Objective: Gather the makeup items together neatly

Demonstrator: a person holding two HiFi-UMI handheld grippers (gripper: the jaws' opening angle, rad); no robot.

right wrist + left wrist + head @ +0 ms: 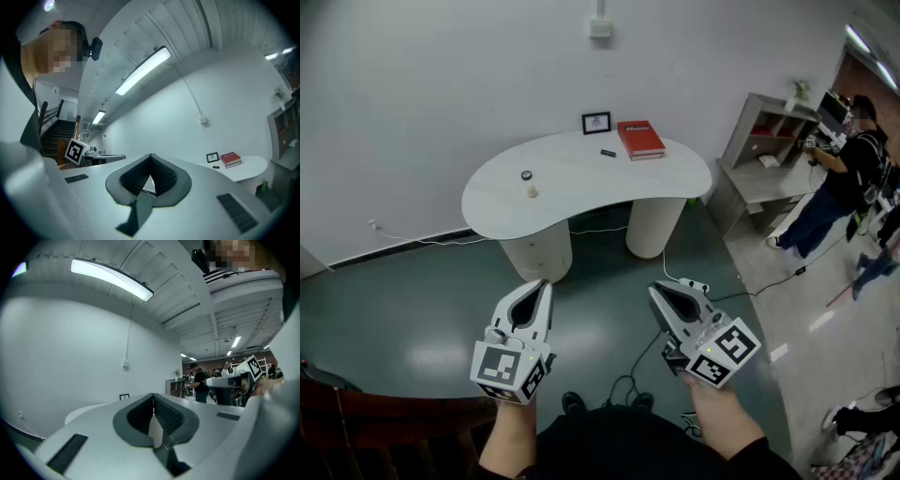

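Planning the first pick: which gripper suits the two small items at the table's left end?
Left, likely: the left gripper lines up with the dark round item and pale item; the right gripper sits farther right.

Bright, even light from ceiling strip lamp [111, 279]; glare on floor [437, 355] left of left tongs [546, 283]; gripper views fisheye, corners black.

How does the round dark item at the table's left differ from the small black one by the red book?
The round dark item looks circular; the small black item is a short bar. The round dark item sits at the left end by a pale item; the small black item lies beside the red book. Both are small, dark and rest on the white table.
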